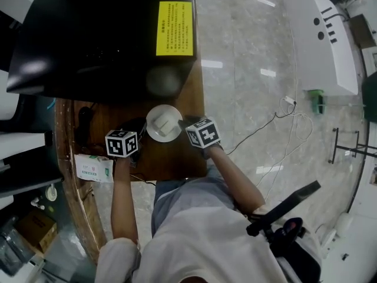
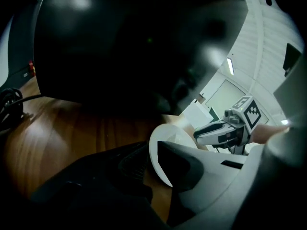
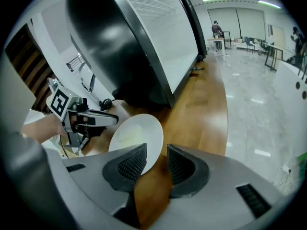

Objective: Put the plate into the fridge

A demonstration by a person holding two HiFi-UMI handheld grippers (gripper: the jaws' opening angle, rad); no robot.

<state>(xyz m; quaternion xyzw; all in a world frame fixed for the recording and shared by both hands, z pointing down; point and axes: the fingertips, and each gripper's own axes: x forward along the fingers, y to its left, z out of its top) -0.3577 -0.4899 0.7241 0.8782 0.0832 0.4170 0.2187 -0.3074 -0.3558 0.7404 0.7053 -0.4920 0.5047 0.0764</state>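
A white plate lies flat on the wooden counter, just in front of the black fridge, whose door looks shut. My left gripper reaches the plate's left rim; in the left gripper view the plate has its rim between the two jaws, and I cannot make out whether they press on it. My right gripper stands open at the plate's right side. The rim of the plate sits just inside its left pad, with bare wood showing in the gap.
A yellow label is stuck on the fridge top. A green-and-white box lies at the counter's near left. A black cable coils at the fridge's left. The counter edge drops to a marble floor with white cords.
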